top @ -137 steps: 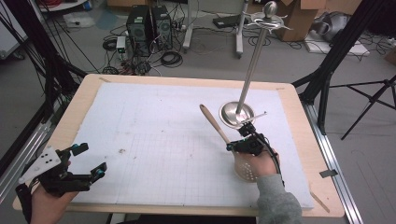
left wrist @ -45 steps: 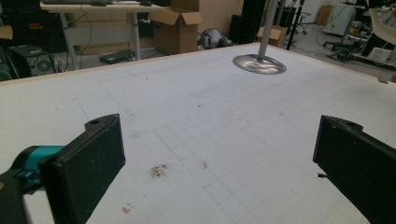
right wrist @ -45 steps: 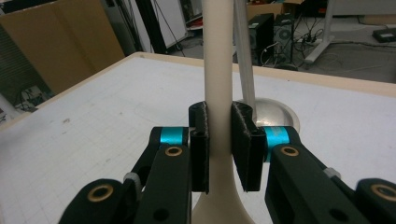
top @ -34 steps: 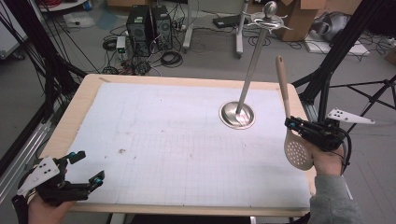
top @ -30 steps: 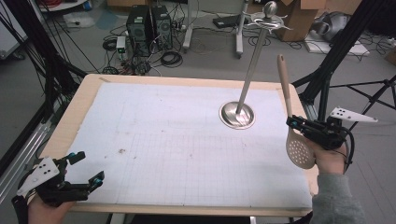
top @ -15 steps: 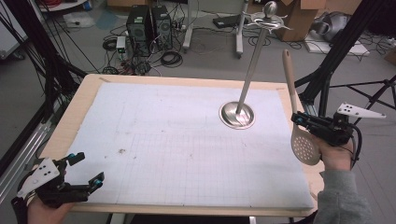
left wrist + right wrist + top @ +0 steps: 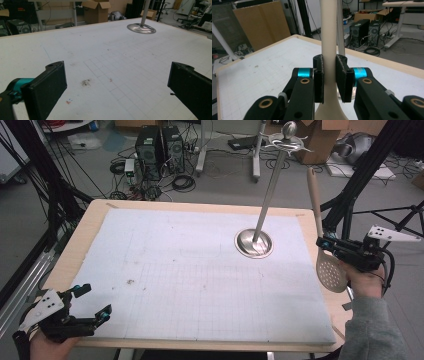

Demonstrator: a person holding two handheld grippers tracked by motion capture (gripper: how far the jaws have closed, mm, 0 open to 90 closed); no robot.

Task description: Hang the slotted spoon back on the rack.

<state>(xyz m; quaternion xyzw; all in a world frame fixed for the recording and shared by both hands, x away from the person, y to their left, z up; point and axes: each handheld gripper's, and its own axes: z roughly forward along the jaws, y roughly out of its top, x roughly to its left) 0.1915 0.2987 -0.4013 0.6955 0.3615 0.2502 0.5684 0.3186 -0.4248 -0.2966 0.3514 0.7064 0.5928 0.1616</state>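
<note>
Right gripper [image 7: 326,244]: raised past the right edge of the table [image 7: 90,227], jaws clamped on the handle of a wooden slotted spoon [image 7: 320,227].
Spoon: almost upright, handle pointing up and far, round holed bowl hanging below the gripper, clear of the table.
Left gripper [image 7: 92,302]: at the near left corner, low over the white mat [image 7: 200,270], jaws spread wide with nothing between them.
Stand [image 7: 267,190]: metal pole on a round base, right of the mat's centre, hooks at the top.
</note>
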